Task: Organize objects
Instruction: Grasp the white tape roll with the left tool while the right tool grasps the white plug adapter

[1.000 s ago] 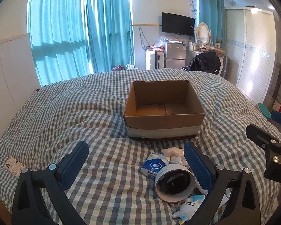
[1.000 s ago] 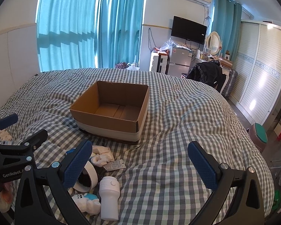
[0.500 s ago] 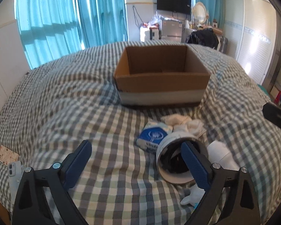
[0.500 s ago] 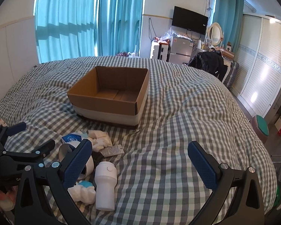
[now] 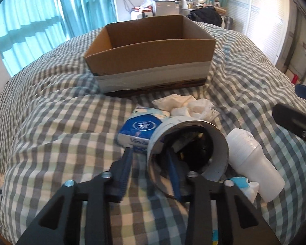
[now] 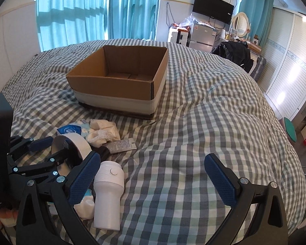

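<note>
Half a second ago my left hand-held gripper (image 5: 151, 169) stood wide before the tape roll (image 5: 187, 151); now its fingers have narrowed around the roll's wall, one pad inside the ring, one outside. The roll is white outside, dark inside, lying on the checked bed (image 5: 71, 126) near the cardboard box (image 5: 151, 61). My right hand-held gripper (image 6: 153, 179) stays wide, holding nothing, beside the white bottle (image 6: 109, 192).

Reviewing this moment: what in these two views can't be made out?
- Left wrist: the cardboard box floor, hidden by its near wall.
- Left wrist: dark contents inside the wide white tape roll, shadowed, partly behind the left gripper.
- Right wrist: the white-and-blue plush toy, mostly behind the right gripper finger and the white plastic bottle.
</note>
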`<state>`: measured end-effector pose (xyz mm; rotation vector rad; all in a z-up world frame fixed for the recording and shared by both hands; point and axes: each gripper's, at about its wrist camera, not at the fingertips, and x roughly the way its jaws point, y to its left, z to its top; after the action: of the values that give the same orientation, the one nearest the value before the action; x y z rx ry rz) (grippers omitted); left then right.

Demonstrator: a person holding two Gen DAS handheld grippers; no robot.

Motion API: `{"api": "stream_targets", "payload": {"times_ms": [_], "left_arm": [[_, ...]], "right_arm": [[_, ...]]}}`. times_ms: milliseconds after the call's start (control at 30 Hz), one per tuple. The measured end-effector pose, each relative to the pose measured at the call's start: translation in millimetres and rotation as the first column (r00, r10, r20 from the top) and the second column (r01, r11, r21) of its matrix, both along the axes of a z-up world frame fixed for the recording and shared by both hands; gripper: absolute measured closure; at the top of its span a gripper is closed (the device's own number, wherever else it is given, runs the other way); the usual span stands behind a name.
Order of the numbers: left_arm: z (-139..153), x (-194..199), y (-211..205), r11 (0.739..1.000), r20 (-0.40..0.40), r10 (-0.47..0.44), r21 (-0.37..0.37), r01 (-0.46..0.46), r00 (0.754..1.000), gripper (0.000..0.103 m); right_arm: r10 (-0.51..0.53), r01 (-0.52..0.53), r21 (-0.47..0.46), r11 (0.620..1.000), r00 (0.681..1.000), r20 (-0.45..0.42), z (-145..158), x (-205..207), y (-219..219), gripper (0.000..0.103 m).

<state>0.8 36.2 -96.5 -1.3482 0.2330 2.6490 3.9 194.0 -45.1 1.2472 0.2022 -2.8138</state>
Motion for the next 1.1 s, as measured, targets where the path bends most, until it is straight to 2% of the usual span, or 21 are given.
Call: {"api": "stream_targets", "payload": {"times_ms": [67,167,267,500,700,833,1033,1100], "left_arm": [[-3,0,2,1.000,-0.001,-0.016,0.003,0.016,1.000,0.087],[-2,2,3,1.000,-0.012,-0.014,-0.019,0.014,1.000,0.096],[4,5,-6,1.000,-0.017,-0.005,0.026,0.005,1.000,0.097],[31,16,-32,0.998,-0.068,0.052,0.027,-0.050,0.996,0.098],[46,17,-49,0.995,-0.103,0.099,0.013,-0.098,0.990,0.098],[45,16,-53,0.995,-0.101,0.104,-0.001,-0.104,0.989,0.098],[39,14,-55,0.995,-0.090,0.104,0.006,-0.104,0.990,0.098],[38,14,-56,0.995,-0.090,0.102,0.005,-0.102,0.991,0.098]], "right_arm": [[0.005,-0.005,0.002,1.000,1.000,0.007,-2,0,-2,0.003],[0.012,-0.012,0.005,1.000,1.000,0.010,-3,2,-4,0.003],[0.019,-0.019,0.007,1.000,1.000,0.012,-3,2,-7,0.003],[0.048,-0.048,0.006,0.999,0.999,0.027,-11,4,-20,0.003],[0.086,-0.087,0.013,0.996,0.994,0.071,-29,-2,-34,0.017],[0.100,-0.102,0.009,0.995,0.986,0.130,-46,-11,-39,0.033],[0.120,-0.127,0.022,0.992,0.974,0.193,-64,-21,-44,0.038],[0.131,-0.137,0.016,0.990,0.969,0.208,-67,-23,-45,0.045]]}}
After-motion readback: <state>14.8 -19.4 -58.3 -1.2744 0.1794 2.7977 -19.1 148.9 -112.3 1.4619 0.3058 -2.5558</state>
